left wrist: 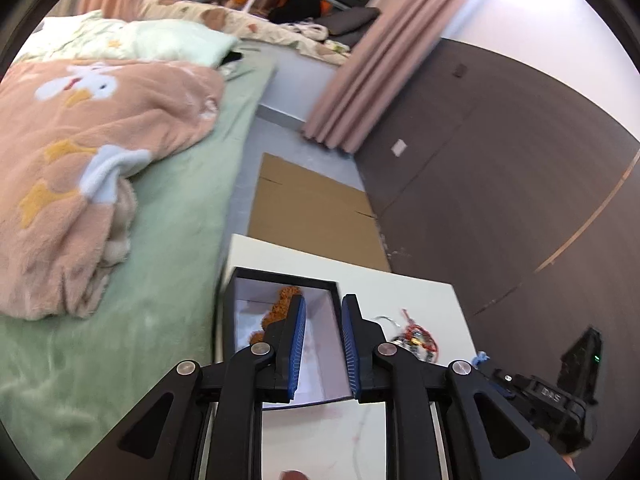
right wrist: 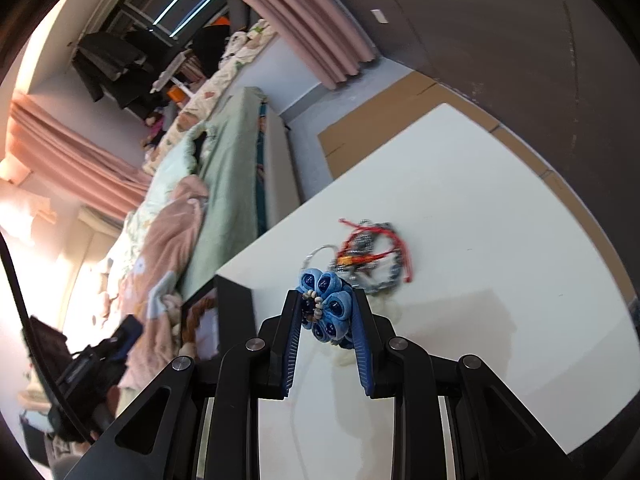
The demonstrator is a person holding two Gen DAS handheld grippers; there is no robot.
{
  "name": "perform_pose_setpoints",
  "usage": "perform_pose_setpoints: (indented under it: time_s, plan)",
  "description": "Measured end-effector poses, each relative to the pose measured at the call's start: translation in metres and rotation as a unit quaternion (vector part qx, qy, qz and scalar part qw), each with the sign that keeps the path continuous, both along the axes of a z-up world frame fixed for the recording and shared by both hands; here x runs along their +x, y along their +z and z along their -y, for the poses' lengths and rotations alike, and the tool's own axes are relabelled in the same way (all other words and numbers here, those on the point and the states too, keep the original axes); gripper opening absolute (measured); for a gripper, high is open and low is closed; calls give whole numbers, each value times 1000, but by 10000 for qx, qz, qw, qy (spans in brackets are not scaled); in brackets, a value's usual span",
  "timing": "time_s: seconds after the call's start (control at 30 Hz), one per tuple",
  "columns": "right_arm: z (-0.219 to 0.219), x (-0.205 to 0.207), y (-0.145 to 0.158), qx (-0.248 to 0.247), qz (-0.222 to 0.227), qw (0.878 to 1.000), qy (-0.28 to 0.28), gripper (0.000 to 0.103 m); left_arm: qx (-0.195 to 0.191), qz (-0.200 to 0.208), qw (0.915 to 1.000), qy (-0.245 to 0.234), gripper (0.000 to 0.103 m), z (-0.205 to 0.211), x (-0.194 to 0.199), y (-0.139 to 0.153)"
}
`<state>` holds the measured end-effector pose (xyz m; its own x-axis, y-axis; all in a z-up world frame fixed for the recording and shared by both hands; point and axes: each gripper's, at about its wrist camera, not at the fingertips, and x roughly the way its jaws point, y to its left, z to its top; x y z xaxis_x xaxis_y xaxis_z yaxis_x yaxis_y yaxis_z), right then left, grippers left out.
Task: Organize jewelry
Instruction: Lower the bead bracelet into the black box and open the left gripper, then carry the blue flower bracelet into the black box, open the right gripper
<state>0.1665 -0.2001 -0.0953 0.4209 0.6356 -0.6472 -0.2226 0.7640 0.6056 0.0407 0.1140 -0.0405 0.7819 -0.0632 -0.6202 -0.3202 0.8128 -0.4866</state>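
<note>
A black box point(left wrist: 230, 312) with a white lining stands open on the white table point(left wrist: 420, 300); an orange-brown braided piece point(left wrist: 280, 304) lies inside. My left gripper point(left wrist: 323, 306) is open and empty, held over the box. A tangle of red cord and silver chain jewelry point(left wrist: 416, 338) lies right of the box, and also shows in the right wrist view point(right wrist: 370, 256). My right gripper point(right wrist: 327, 300) is shut on a blue fabric flower bracelet point(right wrist: 326, 306), held above the table just short of the tangle. The box point(right wrist: 236, 316) is to its left.
A bed with a green sheet point(left wrist: 192, 184) and a pink duck blanket point(left wrist: 80, 152) runs along the table's left side. Flattened cardboard point(left wrist: 312, 208) lies on the floor beyond the table. A dark wall point(left wrist: 500, 168) and pink curtain point(left wrist: 372, 72) are at right.
</note>
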Motion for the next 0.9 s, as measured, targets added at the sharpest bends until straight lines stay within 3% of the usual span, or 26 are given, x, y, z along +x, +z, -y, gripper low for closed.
perform_pose_setpoints:
  time_s: [0.07,0.13,0.17,0.7,0.73,0.8,0.83,0.9]
  plan:
    - [-7,-4,3,132,66,9998,120,26,53,2,10000,39,43,-2,-1,1]
    - [-18,-7,6,283,127,9991,278,26,75,23,9999,95,98,-5,-3,2]
    - [-23,-8,7,358,159,9986,358,26,72,84,9998,176,102,-6,-6,3]
    - [-124,-23,21,1317,463,9785,1519,27,397,269,9970,601,103,-24,-12,9]
    - [-130,-25,22,1221,501,9783,1594,30,401,277,9969,616,103,-24,-12,9]
    - [-144,-23,17,991,390,9782,1784,70,405,290,9967,643,103,-27,-13,9]
    - [-145,-21,12,950,282,9794,1759,77,413,274,9966,656,103,-28,-13,8]
    - [-138,-17,5,948,165,9824,1598,79,408,295,9965,670,103,-29,-14,9]
